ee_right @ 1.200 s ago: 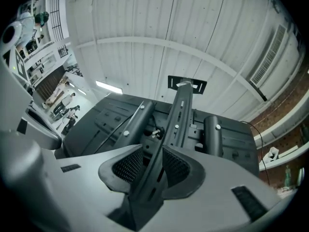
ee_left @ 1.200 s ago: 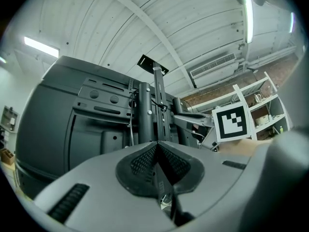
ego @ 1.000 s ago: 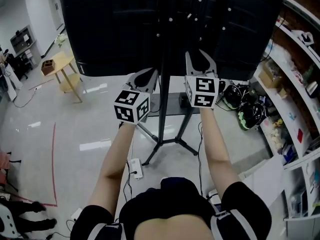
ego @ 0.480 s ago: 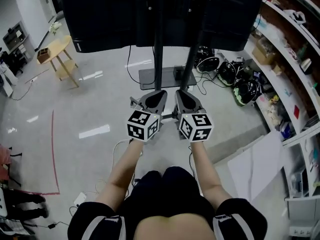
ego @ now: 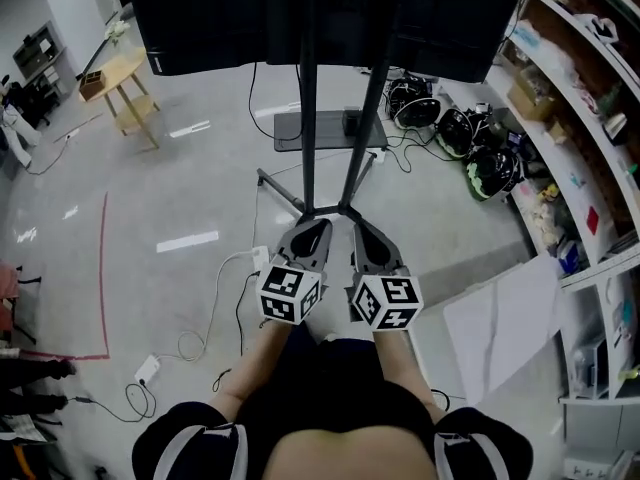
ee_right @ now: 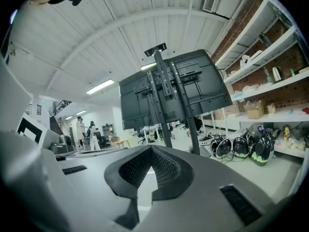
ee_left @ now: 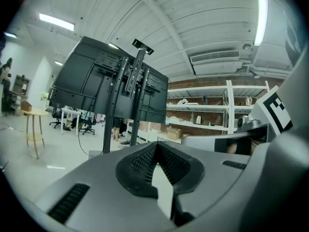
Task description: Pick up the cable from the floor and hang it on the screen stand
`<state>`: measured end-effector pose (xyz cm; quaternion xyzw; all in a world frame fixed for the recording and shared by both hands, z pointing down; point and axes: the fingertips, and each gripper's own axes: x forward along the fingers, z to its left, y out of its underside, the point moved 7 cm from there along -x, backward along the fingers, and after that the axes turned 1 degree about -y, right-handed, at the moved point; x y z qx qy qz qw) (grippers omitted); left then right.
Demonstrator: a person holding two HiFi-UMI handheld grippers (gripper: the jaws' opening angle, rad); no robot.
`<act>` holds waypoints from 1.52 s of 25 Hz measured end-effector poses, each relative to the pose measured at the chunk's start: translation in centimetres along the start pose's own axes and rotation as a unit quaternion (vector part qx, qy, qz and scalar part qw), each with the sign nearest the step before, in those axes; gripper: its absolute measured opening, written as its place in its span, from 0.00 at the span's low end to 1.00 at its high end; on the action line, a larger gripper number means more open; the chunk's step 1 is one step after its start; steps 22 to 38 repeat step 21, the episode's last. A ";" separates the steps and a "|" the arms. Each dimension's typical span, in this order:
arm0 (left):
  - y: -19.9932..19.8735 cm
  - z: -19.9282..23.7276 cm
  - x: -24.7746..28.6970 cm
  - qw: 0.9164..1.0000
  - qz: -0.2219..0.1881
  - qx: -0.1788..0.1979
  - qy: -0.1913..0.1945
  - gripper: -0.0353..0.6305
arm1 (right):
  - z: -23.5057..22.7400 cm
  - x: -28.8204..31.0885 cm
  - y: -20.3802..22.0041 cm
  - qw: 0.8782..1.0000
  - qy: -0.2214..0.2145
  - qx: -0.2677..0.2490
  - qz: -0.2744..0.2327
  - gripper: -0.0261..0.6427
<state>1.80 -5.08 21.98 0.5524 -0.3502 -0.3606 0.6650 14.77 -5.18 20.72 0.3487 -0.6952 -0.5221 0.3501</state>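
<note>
Left gripper (ee_left: 155,145): jaws closed tip to tip, nothing between them. Right gripper (ee_right: 150,149): jaws have just been closing and are now together, also empty. Both sit side by side just in front of the person's torso, marker cubes toward the camera, tips aimed at the foot of the tall black metal screen stand (ego: 307,98). Both gripper views look roughly level at that stand and the back of its large black screen (ego: 200,18). Thin white cable (ego: 213,298) lies loose on the glossy pale floor (ego: 150,198), on the left gripper's outer side in the head view. It runs from near that gripper's jaws out in a curve to a loop and a small white plug block (ego: 147,369). It is not in either grip; whether the left gripper is close above it can't be told from here. A thin black cable (ego: 240,318) lies just beside the white one. The stand's flat grey base plate (ego: 315,128) is beyond the grippers. Black-and-green helmets (ego: 490,173) sit on the floor by the white shelving (ego: 585,98) on the right. A light wooden side table (ego: 120,93) is at far left, a red tape line (ego: 103,268) nearer.
</note>
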 end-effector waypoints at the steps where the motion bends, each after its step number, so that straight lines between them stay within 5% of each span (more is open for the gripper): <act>1: 1.1 -0.6 -0.4 1.000 0.008 -0.008 -0.005 0.06 | -0.2 -0.6 0.7 1.000 -0.001 -0.001 0.006 0.08; 6: 3.8 -2.5 -1.0 0.999 0.028 -0.024 -0.023 0.06 | -1.4 -2.3 2.2 1.000 -0.010 0.001 0.015 0.08; 38: 3.5 -4.9 -0.3 0.999 0.024 -0.022 -0.020 0.06 | -2.0 -3.7 1.8 0.999 -0.042 -0.008 0.007 0.08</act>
